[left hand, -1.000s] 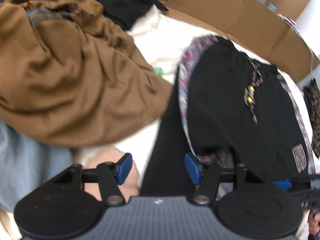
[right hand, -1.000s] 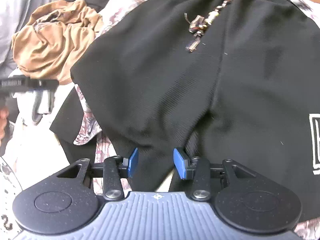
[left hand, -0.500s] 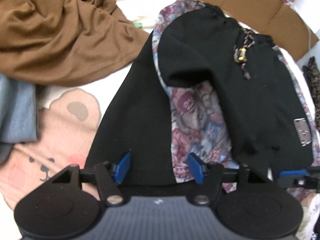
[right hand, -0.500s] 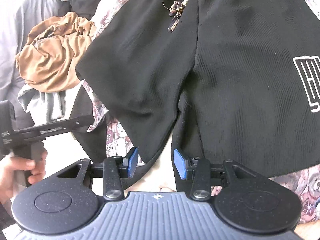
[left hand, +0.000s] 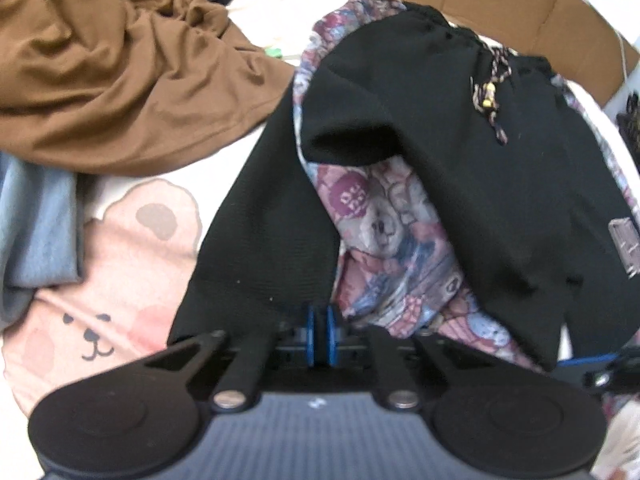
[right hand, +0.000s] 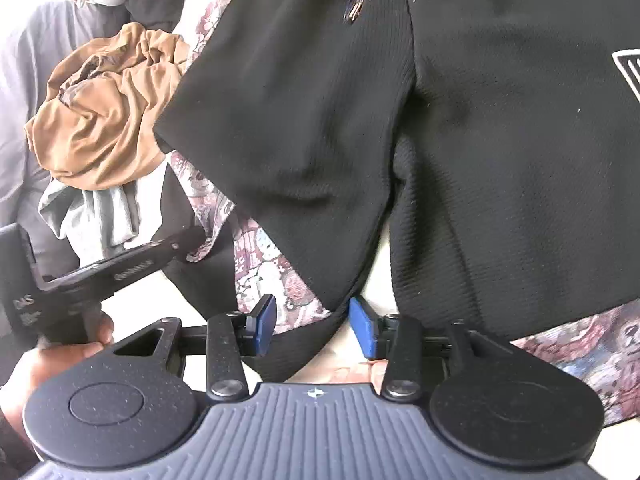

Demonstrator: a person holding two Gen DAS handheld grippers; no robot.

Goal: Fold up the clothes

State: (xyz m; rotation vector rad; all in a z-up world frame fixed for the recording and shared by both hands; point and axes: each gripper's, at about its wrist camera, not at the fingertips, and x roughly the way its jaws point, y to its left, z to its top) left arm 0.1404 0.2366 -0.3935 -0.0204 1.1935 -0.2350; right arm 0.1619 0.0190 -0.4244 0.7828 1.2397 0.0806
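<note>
Black shorts (left hand: 500,168) with a braided drawstring (left hand: 490,96) and a white patch lie spread on a bear-print cloth (left hand: 392,240). Under that lies a black cloth (left hand: 264,240). My left gripper (left hand: 321,334) is shut, its blue pads pinched on the near hem of that black cloth. In the right wrist view the shorts (right hand: 500,140) fill the frame. My right gripper (right hand: 314,324) is open, with the near hem of a shorts leg lying between its blue fingertips (right hand: 264,318). The left gripper's body (right hand: 120,268) and the hand holding it (right hand: 52,360) show at the left.
A crumpled brown garment (left hand: 120,80) lies at the far left, also visible from the right wrist (right hand: 100,120). A blue-grey garment (left hand: 36,232) sits beside it. A pink bear-face blanket (left hand: 120,280) covers the surface. Cardboard walls (left hand: 500,12) stand behind.
My left gripper has shut on the black cloth's hem; it was open before. The right gripper has drawn back toward the shorts' leg hems and stayed open.
</note>
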